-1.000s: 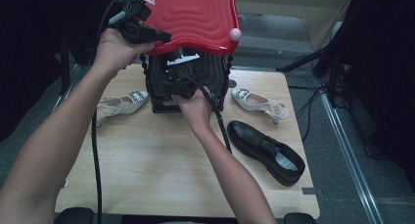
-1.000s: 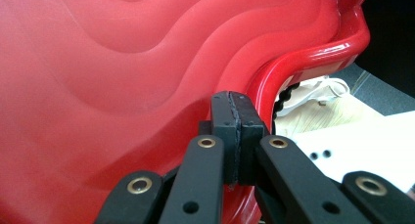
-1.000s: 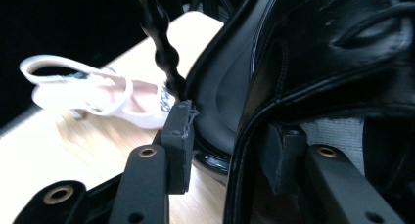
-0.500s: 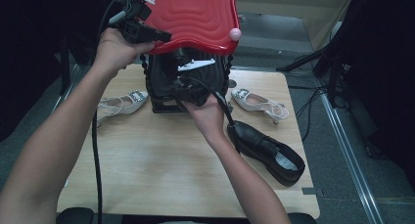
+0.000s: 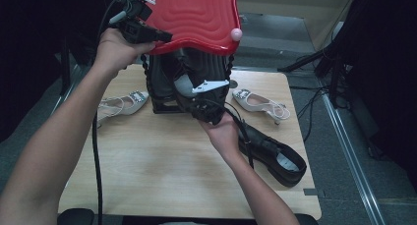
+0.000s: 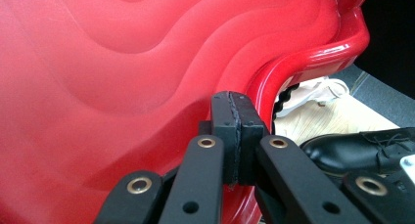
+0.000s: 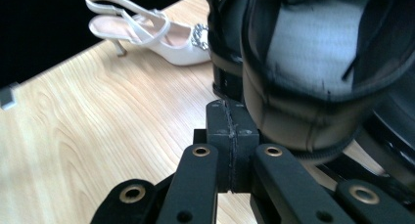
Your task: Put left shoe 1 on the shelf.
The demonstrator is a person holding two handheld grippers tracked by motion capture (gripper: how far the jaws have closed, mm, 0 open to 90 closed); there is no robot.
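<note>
My left gripper (image 5: 162, 37) holds the red lid (image 5: 196, 16) up at the far left, jaws clamped on its rim. My right gripper (image 5: 184, 82) has its jaws pressed together beside the black shoe (image 7: 313, 67) in the box (image 5: 164, 90), far centre of the surface (image 5: 162, 166).

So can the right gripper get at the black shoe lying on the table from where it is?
Probably yes. The right gripper hangs just left of the black shoe, with bare table between, though its jaws are shut now.
</note>
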